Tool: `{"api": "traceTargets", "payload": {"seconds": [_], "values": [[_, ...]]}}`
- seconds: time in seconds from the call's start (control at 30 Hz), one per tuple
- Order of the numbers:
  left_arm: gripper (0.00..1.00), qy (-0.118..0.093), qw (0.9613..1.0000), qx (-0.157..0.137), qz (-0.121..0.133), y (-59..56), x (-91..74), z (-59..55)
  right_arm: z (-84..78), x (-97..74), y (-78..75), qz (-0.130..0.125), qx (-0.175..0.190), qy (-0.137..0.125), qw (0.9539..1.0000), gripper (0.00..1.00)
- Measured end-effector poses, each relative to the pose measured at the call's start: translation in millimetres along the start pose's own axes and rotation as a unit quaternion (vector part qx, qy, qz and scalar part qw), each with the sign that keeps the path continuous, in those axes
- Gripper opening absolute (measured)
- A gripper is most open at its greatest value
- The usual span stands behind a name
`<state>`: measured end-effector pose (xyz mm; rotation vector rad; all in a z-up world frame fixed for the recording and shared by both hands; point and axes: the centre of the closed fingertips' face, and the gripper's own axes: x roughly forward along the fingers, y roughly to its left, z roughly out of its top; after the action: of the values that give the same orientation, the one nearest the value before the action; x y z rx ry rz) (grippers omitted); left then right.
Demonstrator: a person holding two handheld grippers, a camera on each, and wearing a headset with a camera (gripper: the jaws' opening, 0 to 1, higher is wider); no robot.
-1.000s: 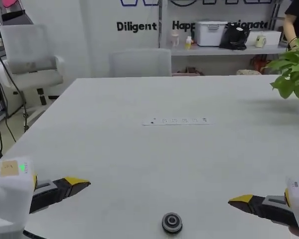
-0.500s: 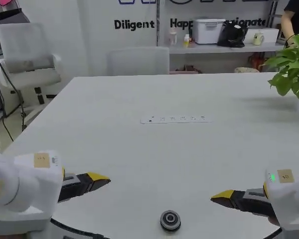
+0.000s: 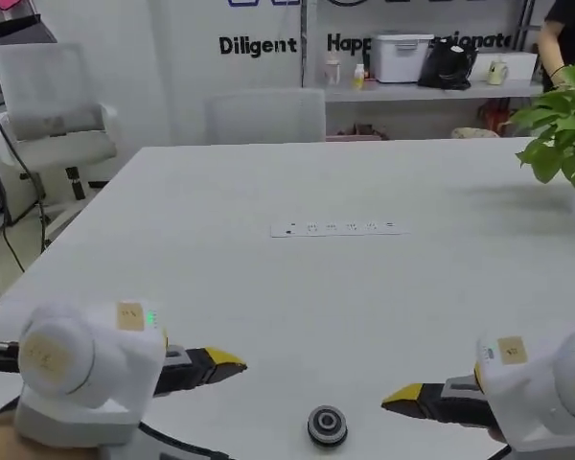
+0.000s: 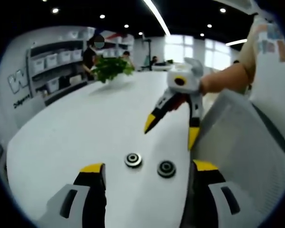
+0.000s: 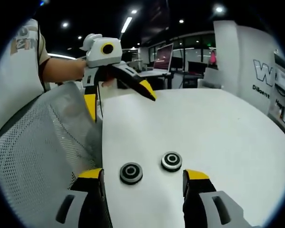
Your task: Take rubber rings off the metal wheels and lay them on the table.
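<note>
Here, the wheel (image 3: 327, 425) lies near the right hand-held gripper (image 3: 395, 396).

Your left claw (image 3: 232, 365) and right claw (image 3: 395, 396) match: rounded white housings, small tan labels, dark grey jaws tipped yellow. A black cable (image 3: 177, 447) leaves the left one. Your short sleeve (image 5: 24, 42) is white.

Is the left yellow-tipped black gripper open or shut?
Open. The left gripper has its jaws wide apart, gripping nothing; two round metal wheels lie ahead on the white table.
</note>
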<state>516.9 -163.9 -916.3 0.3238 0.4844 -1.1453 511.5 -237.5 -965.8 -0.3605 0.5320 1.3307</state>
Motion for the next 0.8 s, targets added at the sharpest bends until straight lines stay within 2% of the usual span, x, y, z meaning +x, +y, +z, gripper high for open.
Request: {"api": "traceTargets", "payload": {"seconds": [0.33, 0.57, 0.8], "values": [[0.66, 0.013, 0.9995, 0.005, -0.029, -10.0, 21.0, -7.1, -11.9, 14.7, 1.7, 0.018, -0.001, 0.018, 0.9997, 0.56], [0.61, 0.034, 0.9979, 0.012, -0.054, -20.7, 37.2, -17.2, -22.5, 24.4, 7.2, 0.033, -0.004, 0.032, 0.9989, 0.51], [0.55, 0.041, 0.9967, 0.006, -0.070, -27.7, 48.5, -20.9, -27.0, 31.5, 15.5, 0.048, -0.009, 0.039, 0.9981, 0.45]]}}
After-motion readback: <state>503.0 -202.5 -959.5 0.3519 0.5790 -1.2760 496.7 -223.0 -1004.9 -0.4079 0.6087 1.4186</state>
